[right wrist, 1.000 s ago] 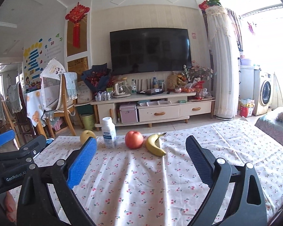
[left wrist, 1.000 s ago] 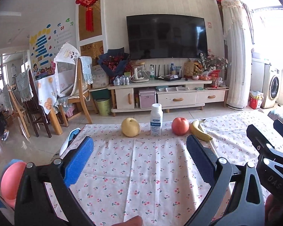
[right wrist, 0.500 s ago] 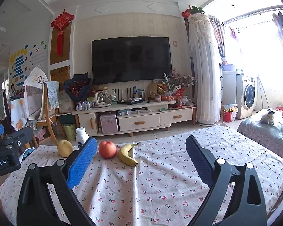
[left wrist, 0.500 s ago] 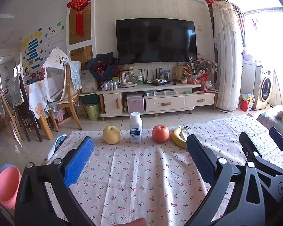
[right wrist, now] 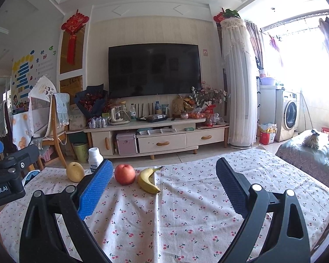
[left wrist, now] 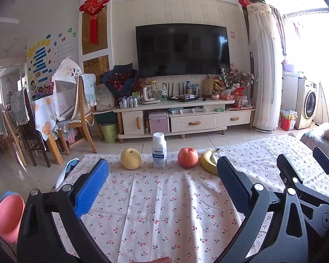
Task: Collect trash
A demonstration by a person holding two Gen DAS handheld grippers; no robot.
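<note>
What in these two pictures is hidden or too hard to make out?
- White bottle: right wrist view, lower part hidden behind the right hand-held gripper blue pad; label print too small in the left view.
- Banana: left wrist view, right end behind the left hand-held gripper.
- Pink bin: cut off by the frame.

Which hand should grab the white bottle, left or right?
Probably left. The white bottle sits straight ahead between the open left gripper fingers; for the right gripper it's off-side, half hidden.

A large black flat-screen television is hanging at twelve o'clock above a long cream wooden media cabinet. A red knotted wall ornament is hanging at eleven o'clock. A white front-loading washing machine is standing at three o'clock.
</note>
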